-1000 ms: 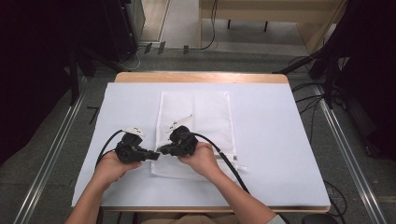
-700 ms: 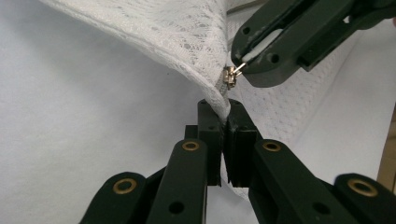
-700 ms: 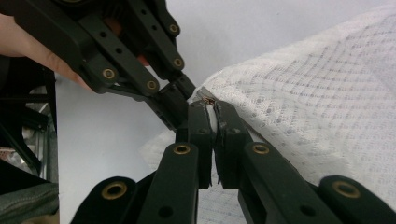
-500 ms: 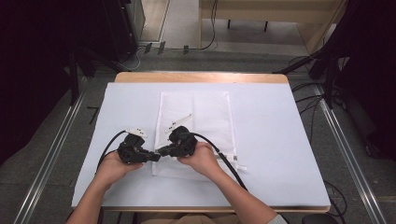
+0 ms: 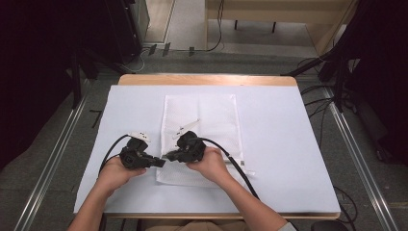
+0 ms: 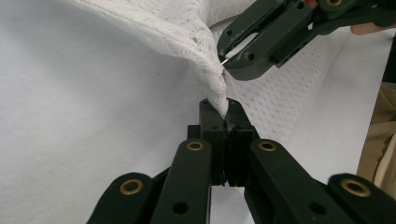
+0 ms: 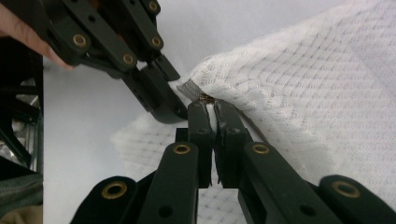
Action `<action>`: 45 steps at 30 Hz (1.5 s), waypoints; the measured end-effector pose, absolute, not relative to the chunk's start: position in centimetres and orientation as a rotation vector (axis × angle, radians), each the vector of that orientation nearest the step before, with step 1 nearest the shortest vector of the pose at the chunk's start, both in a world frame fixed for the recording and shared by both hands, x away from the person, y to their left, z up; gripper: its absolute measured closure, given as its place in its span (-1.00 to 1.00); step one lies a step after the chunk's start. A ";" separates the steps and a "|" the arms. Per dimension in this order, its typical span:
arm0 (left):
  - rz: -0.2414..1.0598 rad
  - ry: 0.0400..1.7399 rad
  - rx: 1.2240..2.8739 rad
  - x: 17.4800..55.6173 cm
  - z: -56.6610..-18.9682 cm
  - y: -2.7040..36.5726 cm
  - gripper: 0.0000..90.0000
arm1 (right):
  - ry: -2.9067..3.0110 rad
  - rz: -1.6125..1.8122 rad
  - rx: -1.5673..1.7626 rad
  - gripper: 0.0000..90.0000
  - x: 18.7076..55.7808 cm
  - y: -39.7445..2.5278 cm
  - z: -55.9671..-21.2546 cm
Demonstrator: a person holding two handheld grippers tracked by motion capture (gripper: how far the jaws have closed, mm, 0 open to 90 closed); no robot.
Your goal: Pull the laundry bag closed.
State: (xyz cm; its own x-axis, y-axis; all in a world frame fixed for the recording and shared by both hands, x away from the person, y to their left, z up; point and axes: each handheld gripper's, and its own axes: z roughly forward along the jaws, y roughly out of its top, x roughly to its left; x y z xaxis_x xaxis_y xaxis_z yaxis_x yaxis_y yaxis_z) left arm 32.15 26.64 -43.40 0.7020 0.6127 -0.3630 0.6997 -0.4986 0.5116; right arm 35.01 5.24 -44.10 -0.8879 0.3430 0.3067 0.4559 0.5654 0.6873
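A white mesh bag point(image 5: 202, 139) lies mid-desk point(image 5: 288, 144) on white cover. The left tool point(image 5: 161, 162) is clamped on the bag's near-left corner, lifting it. The right tool point(image 5: 169, 155), just beside, pinches the zip pull point(image 7: 204, 98), seen in the right gripper view.

In the high view the left gripper point(image 5: 161, 161) and right gripper point(image 5: 169, 154) meet over the near-left corner of the mesh bag point(image 5: 211, 120), too small there to tell how their jaws stand. The zipper pull point(image 7: 204, 98) is mostly hidden between the right gripper's jaws (a brassy glint shows). The bag runs off both gripper views' edges.
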 end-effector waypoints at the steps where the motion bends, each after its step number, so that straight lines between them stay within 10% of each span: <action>1: -0.168 0.997 2.262 32.1 -43.4 26.6 1.00 | -2.655 -1.226 -0.684 0.96 35.0 5.1 -44.1; 45: -0.181 0.997 2.214 31.8 -43.4 27.8 0.99 | -2.661 -1.178 -0.759 0.96 35.9 1.0 -44.8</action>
